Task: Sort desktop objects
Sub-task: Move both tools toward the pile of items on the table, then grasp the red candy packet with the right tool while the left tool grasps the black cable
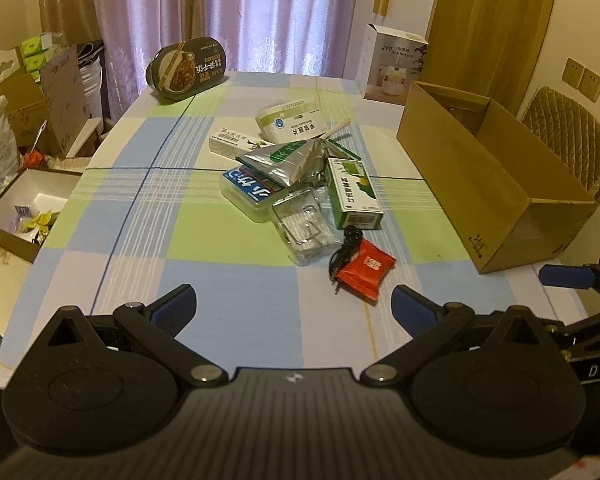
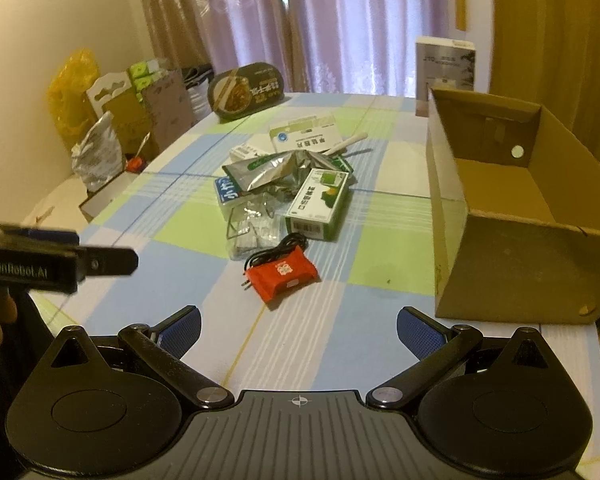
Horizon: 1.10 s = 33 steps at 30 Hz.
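A curtained room holds a bench [image 1: 112,216] spread with a soft checked cloth in blue, green and white, and on it, at the middle, lies a loose heap of desktop things with an open cardboard box [image 2: 500,216] standing to the right of it. Nearest to both grippers is a red packet [image 2: 284,276], a puffy, glossy pillow-shaped wrapper with a thin black cable [image 2: 278,250] looped against its far edge, the plug pointing back toward the cameras. In the right wrist view the packet lies ahead and a little left of centre, its long axis slanting from near left to far right; in the left wrist view it sits ahead and to the right. The right gripper [image 2: 299,330] looks the nearer and is also the one beside the box, so it seems the likelier to take it. The left gripper [image 1: 294,308] hangs over bare cloth. Both sets of fingers are spread wide and carry nothing. Behind the packet lie a clear, hard plastic case [image 1: 304,224], a green and white carton [image 1: 354,196], a crumpled silver foil pouch [image 1: 288,160] and a flat blue-labelled case [image 1: 246,192], overlapping one another.
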Each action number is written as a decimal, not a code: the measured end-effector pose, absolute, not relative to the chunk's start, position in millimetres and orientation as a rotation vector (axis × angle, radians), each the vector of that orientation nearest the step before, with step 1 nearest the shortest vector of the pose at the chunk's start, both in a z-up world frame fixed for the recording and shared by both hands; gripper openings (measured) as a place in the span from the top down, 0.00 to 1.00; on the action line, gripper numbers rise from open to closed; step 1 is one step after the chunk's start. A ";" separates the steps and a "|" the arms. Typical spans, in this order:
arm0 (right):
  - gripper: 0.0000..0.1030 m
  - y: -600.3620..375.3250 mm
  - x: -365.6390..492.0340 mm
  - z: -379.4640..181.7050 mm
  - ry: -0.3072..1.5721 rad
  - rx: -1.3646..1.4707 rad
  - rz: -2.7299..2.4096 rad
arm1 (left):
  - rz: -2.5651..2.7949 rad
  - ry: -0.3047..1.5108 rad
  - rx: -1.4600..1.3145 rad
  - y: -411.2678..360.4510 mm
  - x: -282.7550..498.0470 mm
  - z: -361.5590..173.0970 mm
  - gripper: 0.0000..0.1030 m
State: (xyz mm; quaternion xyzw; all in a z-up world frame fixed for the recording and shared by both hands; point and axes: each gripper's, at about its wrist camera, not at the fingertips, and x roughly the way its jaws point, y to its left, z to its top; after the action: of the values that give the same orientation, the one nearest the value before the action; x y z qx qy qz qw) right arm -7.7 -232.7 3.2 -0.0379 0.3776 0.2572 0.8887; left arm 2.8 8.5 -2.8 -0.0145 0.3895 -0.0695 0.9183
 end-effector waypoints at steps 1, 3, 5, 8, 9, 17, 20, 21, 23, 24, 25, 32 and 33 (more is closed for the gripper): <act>0.02 -229.9 -6.2 0.8 0.784 -0.096 0.542 | -0.149 0.800 -0.024 10.3 5.8 -3.4 0.01; 0.02 -223.1 -2.7 -4.8 0.782 -0.138 0.561 | -0.160 0.803 -0.013 13.8 12.1 -5.9 0.01; 0.02 -216.3 2.9 -11.3 0.781 -0.183 0.593 | -0.178 0.805 0.001 16.9 19.6 -8.7 0.01; 0.02 -208.0 14.2 -21.6 0.785 -0.231 0.632 | -0.220 0.799 0.029 19.0 30.5 -12.3 0.01; 0.02 -205.9 18.8 -24.7 0.788 -0.242 0.638 | -0.240 0.797 0.036 19.4 34.6 -13.5 0.01; 0.02 -192.1 59.7 -46.7 0.795 -0.302 0.690 | -0.313 0.844 0.132 15.5 69.3 -33.5 0.01; 0.02 -186.7 71.8 -53.8 0.797 -0.328 0.711 | -0.345 0.853 0.164 10.7 78.3 -39.5 0.01; 0.02 -185.0 75.3 -56.3 0.798 -0.334 0.719 | -0.352 0.858 0.173 8.8 81.6 -41.7 0.01; 0.02 -181.3 82.7 -62.5 0.803 -0.349 0.741 | -0.365 0.863 0.187 5.2 86.4 -45.8 0.01; 0.02 -178.9 86.2 -65.9 0.807 -0.359 0.750 | -0.372 0.866 0.192 4.0 88.3 -48.1 0.01; 0.02 -176.8 88.8 -68.7 0.810 -0.368 0.761 | -0.374 0.870 0.198 2.9 89.9 -50.5 0.01; 0.18 -164.5 108.8 -88.6 0.858 -0.412 0.823 | -0.376 0.889 0.194 3.2 97.6 -65.2 0.04; 0.19 -164.3 111.0 -90.0 0.860 -0.409 0.826 | -0.375 0.892 0.192 3.9 98.5 -67.1 0.04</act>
State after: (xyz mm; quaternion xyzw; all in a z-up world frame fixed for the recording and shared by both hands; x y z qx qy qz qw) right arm 111.0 -164.3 -90.0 -0.1914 0.4020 0.3862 0.8078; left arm 98.5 3.9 -67.1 0.0923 0.4283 -0.1802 0.8807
